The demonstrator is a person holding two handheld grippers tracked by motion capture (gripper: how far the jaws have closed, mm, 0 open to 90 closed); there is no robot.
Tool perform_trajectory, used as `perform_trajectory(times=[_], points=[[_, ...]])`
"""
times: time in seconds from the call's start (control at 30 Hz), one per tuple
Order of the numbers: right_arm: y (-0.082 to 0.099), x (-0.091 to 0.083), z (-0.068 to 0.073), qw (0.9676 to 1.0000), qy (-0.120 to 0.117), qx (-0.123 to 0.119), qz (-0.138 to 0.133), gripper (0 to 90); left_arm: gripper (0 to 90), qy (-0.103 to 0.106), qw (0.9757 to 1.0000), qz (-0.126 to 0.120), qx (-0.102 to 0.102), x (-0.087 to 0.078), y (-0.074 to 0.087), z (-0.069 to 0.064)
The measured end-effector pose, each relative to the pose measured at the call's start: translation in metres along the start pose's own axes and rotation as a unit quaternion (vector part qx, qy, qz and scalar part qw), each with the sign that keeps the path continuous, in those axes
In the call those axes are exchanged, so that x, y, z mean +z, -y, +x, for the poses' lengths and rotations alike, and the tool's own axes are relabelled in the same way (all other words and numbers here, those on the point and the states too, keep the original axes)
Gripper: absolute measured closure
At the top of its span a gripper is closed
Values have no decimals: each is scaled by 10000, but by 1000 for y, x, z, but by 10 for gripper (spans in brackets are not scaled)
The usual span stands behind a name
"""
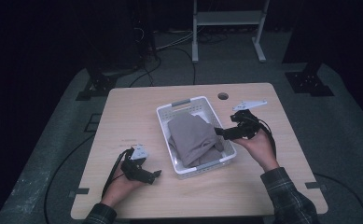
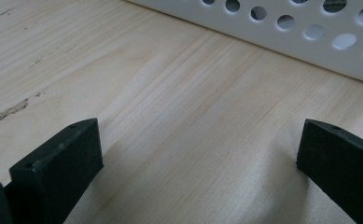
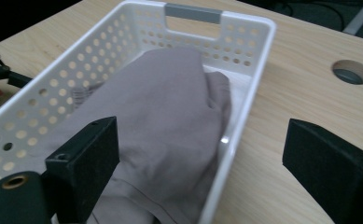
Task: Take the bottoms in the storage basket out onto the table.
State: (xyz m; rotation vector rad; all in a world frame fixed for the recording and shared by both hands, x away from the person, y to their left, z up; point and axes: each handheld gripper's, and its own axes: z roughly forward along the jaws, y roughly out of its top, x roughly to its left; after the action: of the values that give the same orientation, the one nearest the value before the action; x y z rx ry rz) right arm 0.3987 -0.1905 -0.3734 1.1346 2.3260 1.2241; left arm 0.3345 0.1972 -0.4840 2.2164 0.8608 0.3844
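i've got the grey cloth [image 1: 194,137] folded inside the white basket [image 1: 181,103], so my right gripper [image 1: 220,132] hangs beside its rim, jaws apart and empty, while my left gripper [image 1: 157,174] rests spread over the table [image 1: 123,116].

White basket [image 1: 165,122] dotted with round holes, grey handle [image 3: 192,12], taupe-grey cloth [image 1: 193,138], pale wood-grain tabletop [image 1: 132,112], black right gripper [image 1: 221,132], black left gripper [image 1: 157,174], dark plaid sleeve [image 1: 289,196]
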Motion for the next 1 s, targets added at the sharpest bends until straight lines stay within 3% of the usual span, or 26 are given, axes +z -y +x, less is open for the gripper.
perform_trajectory(times=[0.5, 0.73, 1.0], points=[[-19, 36, 26, 9991, -260, -287, 142, 30, 0, 4, 10000, 8, 1, 0, 0, 0], [-25, 54, 38, 9985, -257, -420, 234, 7, 0, -7, 10000, 1, -6, 0, 0, -1], [-27, 80, 45, 9985, -321, -366, 231, 7, 0, -3, 10000, 7, 10, 0, 0, -3]])
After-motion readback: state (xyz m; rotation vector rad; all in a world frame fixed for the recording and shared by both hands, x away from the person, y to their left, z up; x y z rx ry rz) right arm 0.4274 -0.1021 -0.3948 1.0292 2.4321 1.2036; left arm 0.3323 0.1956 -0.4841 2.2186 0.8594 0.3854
